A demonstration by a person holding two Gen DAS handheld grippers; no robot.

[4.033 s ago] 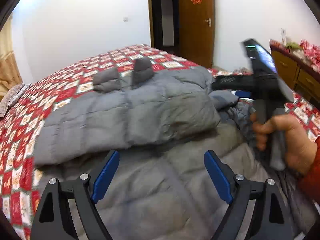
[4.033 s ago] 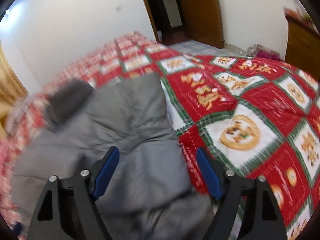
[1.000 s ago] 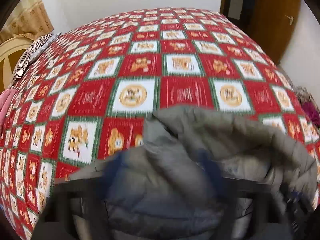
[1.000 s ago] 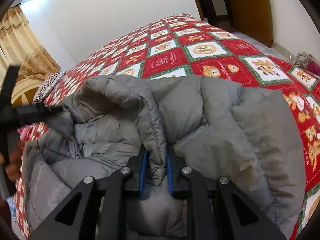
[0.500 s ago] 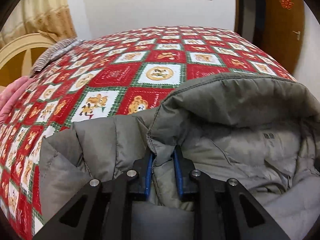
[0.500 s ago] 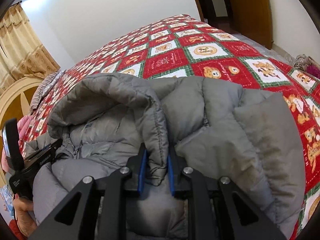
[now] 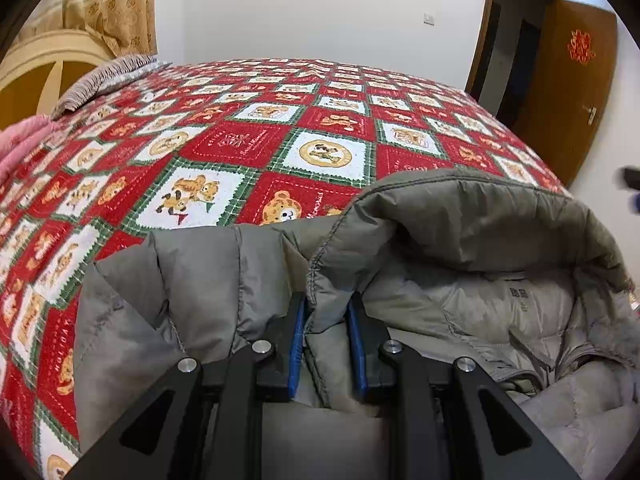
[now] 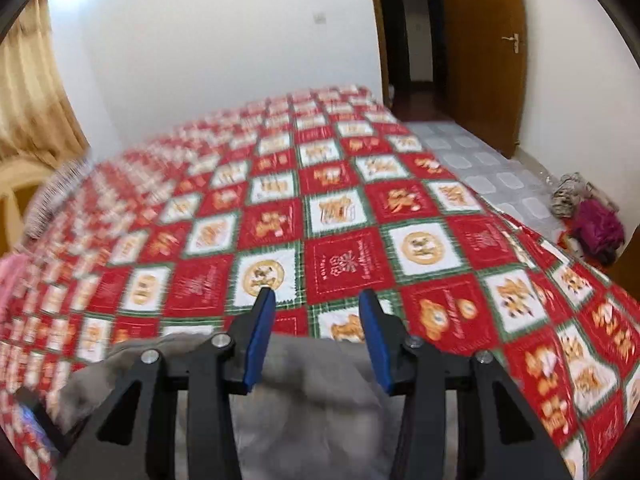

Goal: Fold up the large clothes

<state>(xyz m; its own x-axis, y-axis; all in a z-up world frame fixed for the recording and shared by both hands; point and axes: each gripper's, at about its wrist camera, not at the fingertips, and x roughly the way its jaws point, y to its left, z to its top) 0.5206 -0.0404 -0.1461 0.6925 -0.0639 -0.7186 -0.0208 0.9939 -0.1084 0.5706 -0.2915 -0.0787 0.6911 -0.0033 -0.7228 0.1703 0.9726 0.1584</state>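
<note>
Grey puffer jacket (image 7: pixel 460 320) lies on the red patchwork bed (image 7: pixel 248 148); left gripper (image 7: pixel 327 336) pinches its hood edge, right gripper (image 8: pixel 316 340) hangs spread above it, wooden door (image 8: pixel 484 52) beyond.

Left wrist view: sits low and very close behind the left gripper (image 7: pixel 326 320), looking forward along its jaws over the grey jacket (image 7: pixel 460 240) and across the bed (image 7: pixel 240 144) toward the white wall (image 7: pixel 320 8).
Right wrist view: rides behind the right gripper (image 8: pixel 316 316), held higher above the jacket (image 8: pixel 312 392), facing the same wall (image 8: pixel 208 32); the picture is motion-blurred, mostly at left.
Shared ground: both take in the red patchwork bedspread (image 8: pixel 344 256), the curtain (image 7: pixel 116 4) at left and the wooden door (image 8: pixel 484 52) at right.
Cross-sight: a dark, blurred object shows at the lower left edge of the right view; what it is cannot be told.
</note>
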